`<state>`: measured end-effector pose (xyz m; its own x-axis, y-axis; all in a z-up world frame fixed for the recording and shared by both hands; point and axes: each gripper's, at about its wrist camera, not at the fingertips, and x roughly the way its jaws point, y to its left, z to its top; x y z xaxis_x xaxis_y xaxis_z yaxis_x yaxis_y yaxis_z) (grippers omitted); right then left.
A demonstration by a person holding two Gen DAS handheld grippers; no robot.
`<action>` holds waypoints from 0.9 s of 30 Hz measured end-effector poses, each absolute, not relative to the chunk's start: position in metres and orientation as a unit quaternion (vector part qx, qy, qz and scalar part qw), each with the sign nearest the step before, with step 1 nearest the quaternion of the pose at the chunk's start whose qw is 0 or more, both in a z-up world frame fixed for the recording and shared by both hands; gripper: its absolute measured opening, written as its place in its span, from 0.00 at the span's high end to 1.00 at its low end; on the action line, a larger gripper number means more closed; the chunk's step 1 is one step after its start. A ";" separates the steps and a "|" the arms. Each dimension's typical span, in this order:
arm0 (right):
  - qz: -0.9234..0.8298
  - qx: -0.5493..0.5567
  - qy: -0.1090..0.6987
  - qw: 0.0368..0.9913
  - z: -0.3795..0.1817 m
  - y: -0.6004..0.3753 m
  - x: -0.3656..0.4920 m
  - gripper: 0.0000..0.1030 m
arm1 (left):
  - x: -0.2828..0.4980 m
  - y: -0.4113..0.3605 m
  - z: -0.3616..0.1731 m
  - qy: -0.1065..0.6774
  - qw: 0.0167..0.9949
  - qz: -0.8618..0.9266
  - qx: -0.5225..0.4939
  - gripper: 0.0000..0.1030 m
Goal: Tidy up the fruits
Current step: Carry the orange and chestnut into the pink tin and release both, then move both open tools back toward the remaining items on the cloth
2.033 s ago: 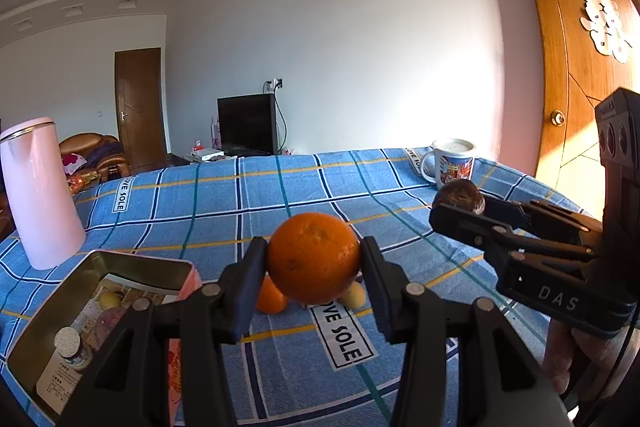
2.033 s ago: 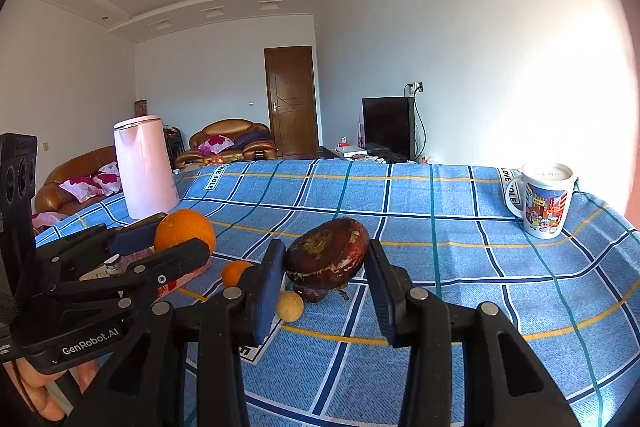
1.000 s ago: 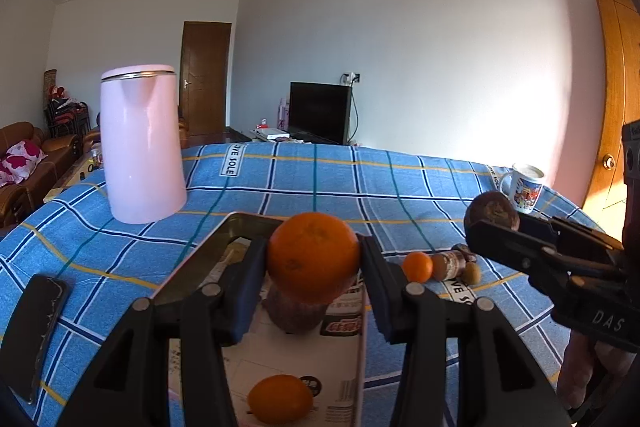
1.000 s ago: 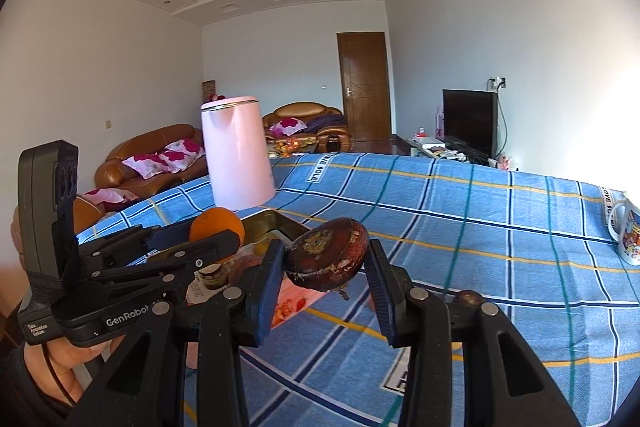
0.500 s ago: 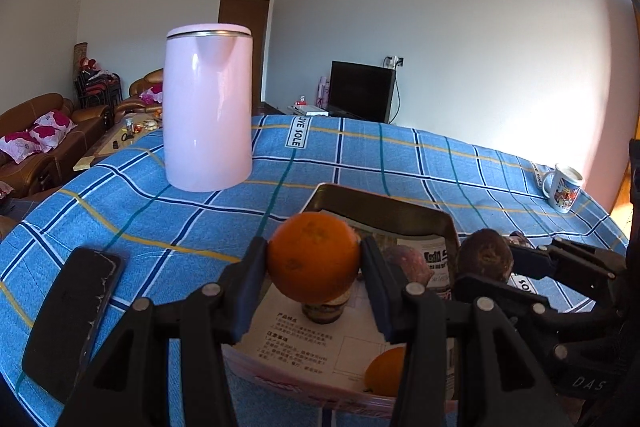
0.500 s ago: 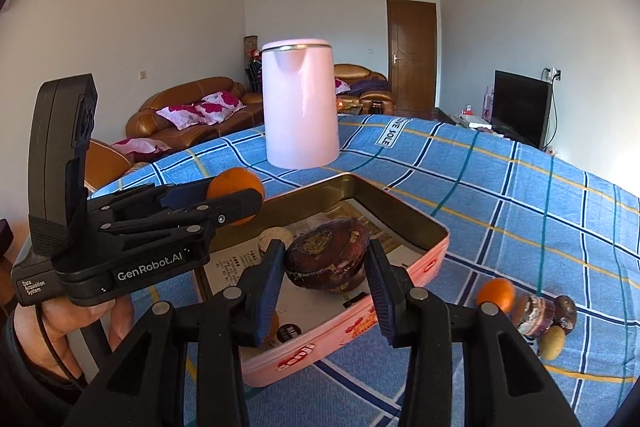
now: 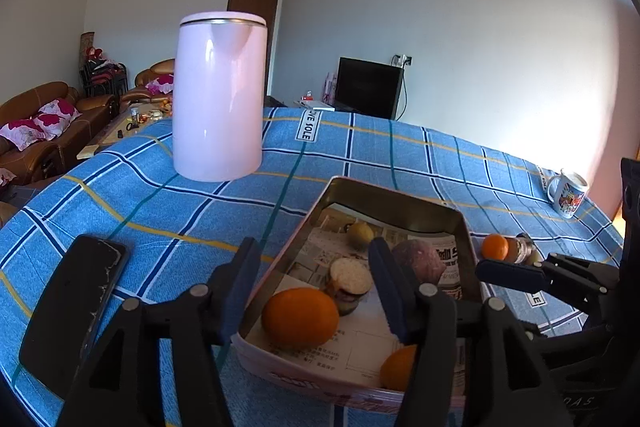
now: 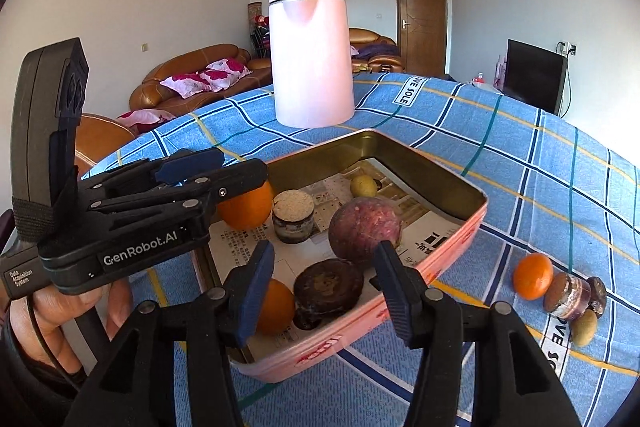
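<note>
A pink metal tin [image 7: 404, 205] [image 8: 448, 183] lined with newspaper lies on the blue checked tablecloth. My left gripper [image 7: 316, 283] is open over its near corner; a large orange [image 7: 300, 317] [image 8: 246, 207] lies in the tin below it. My right gripper [image 8: 324, 283] is open over the tin's near side; a dark brown fruit [image 8: 328, 285] lies just under it. The tin also holds a purple round fruit [image 8: 364, 229], a second orange [image 8: 276, 305], a small yellow fruit [image 8: 362, 185] and a small jar [image 8: 293, 215].
A pink kettle [image 7: 219, 95] stands behind the tin. A black phone [image 7: 74, 301] lies at the left. A small orange [image 8: 532, 275], a jar on its side [image 8: 566, 293] and small fruits [image 8: 583, 321] lie right of the tin. A mug [image 7: 568, 193] stands far right.
Both grippers moved over the tin and opened. The large orange and the dark brown fruit left the jaws and now lie in the tin.
</note>
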<state>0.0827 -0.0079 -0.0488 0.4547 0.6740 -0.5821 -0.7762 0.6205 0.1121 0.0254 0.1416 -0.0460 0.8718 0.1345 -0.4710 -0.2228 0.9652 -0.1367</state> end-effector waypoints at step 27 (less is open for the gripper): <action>0.248 -0.053 0.397 0.882 -0.075 -0.157 0.165 0.56 | 0.094 -0.008 -0.033 0.275 0.960 -0.047 0.019 0.31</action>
